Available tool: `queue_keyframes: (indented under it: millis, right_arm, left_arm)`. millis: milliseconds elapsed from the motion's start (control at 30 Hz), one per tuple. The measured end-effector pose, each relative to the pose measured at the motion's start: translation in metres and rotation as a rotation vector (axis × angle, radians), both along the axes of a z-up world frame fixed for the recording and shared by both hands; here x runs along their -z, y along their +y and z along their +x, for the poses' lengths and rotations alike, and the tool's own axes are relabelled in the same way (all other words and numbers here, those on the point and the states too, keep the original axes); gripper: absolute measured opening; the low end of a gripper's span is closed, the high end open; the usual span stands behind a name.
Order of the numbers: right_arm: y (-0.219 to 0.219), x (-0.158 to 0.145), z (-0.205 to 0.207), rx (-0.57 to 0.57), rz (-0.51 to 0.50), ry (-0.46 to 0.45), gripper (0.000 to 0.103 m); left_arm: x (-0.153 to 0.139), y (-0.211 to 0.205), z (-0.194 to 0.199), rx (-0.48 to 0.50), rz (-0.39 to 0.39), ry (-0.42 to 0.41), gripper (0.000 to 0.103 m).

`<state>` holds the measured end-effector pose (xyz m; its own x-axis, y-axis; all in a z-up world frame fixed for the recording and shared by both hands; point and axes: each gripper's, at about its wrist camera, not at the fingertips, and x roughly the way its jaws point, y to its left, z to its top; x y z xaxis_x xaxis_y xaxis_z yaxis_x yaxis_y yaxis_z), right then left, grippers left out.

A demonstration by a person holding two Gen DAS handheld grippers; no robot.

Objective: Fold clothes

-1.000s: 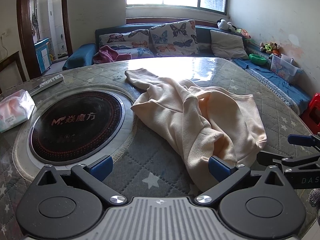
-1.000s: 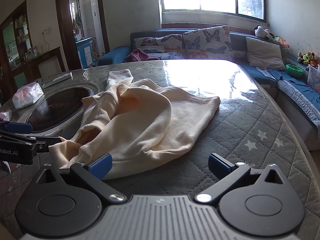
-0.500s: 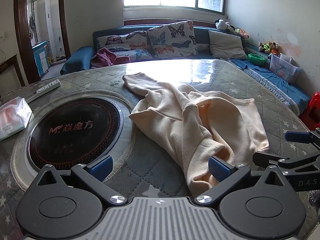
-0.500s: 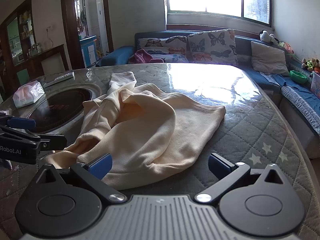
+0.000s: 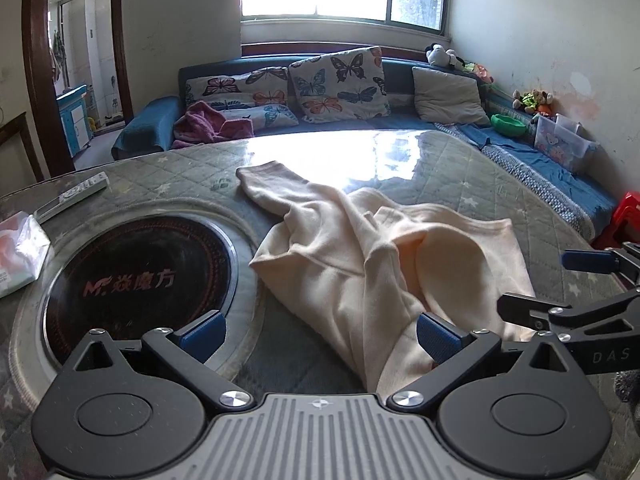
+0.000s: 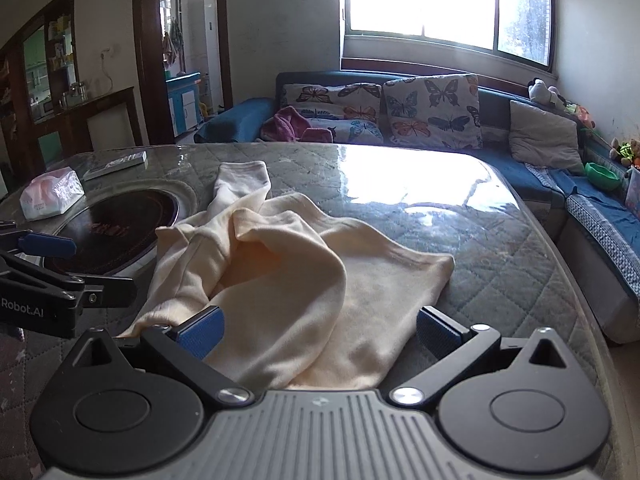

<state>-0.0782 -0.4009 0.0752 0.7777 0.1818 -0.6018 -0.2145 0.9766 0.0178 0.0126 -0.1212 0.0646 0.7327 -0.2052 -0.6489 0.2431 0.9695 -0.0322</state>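
A cream long-sleeved garment lies crumpled on the round quilted table, one sleeve stretched toward the far left. It also shows in the right wrist view. My left gripper is open at the garment's near left edge, its right finger against the cloth. My right gripper is open with the garment's near hem lying between its fingers. Each gripper shows in the other's view, the right one and the left one.
A black round hotplate is set in the table's left part. A tissue pack and a remote lie at the far left. A blue sofa with butterfly cushions runs behind the table and along the right.
Both grippers have moved forward toward the garment. Its near hem now lies between the right gripper's fingers. The cloth itself has barely shifted.
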Motion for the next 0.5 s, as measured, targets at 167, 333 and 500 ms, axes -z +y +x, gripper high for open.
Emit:
queue_keyframes:
  millis: [167, 333, 500]
  right_arm:
    - [0.004, -0.005, 0.024, -0.03, -0.021, -0.02, 0.1]
    - [0.007, -0.005, 0.047, -0.085, -0.013, -0.013, 0.09]
    - [0.016, 0.004, 0.065, -0.148, -0.039, 0.0, 0.081]
  left_arm:
    - [-0.003, -0.004, 0.018, 0.027, -0.021, -0.011, 0.098]
    - [-0.006, -0.006, 0.039, 0.05, -0.071, -0.01, 0.086]
    - [-0.005, -0.014, 0.064, 0.099, -0.118, 0.013, 0.081]
